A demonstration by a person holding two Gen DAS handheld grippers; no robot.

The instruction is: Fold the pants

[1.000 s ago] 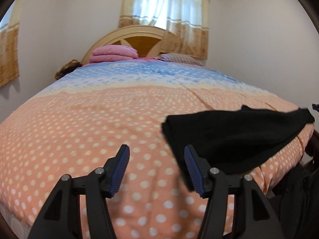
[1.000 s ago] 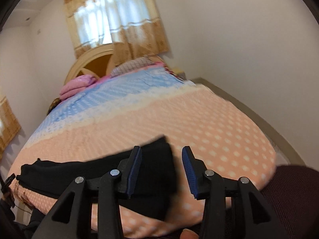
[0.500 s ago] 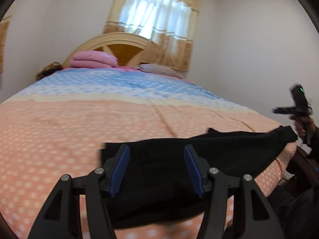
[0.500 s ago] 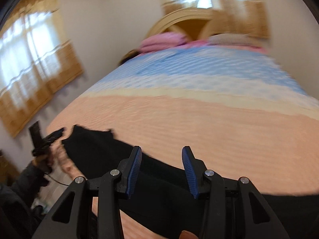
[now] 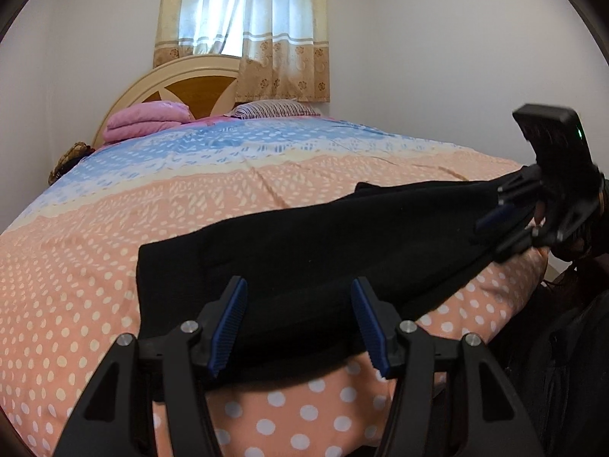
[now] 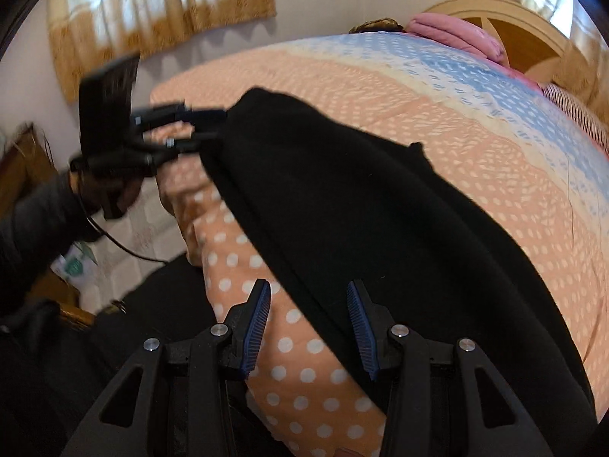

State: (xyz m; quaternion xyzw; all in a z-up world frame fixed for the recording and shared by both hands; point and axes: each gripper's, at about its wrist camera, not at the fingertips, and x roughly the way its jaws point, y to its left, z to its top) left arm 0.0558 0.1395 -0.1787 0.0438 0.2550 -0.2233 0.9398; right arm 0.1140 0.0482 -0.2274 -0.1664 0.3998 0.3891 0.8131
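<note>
Black pants (image 5: 323, 251) lie stretched along the front edge of the peach polka-dot bed (image 5: 152, 221). My left gripper (image 5: 299, 329) hovers open over their left end, cloth showing in the gap between its blue pads. In the right wrist view the same left gripper (image 6: 201, 131) straddles that end of the pants (image 6: 361, 198). My right gripper (image 6: 308, 329) is open lower down; one pad is over the bedspread, the other over the pants' edge. From the left wrist, the right gripper (image 5: 495, 221) sits at the pants' far right end.
A folded pink blanket (image 5: 146, 120) and a striped pillow (image 5: 274, 108) lie by the wooden headboard (image 5: 190, 87). A curtained window (image 5: 243, 30) is behind. A person's dark sleeve (image 6: 34, 221) holds the left gripper. Wooden furniture (image 6: 23, 160) stands beside the bed.
My left gripper slid right until the pants' left end lay between its fingers. My right gripper swung and rolled a long way and now looks along the pants toward the left gripper.
</note>
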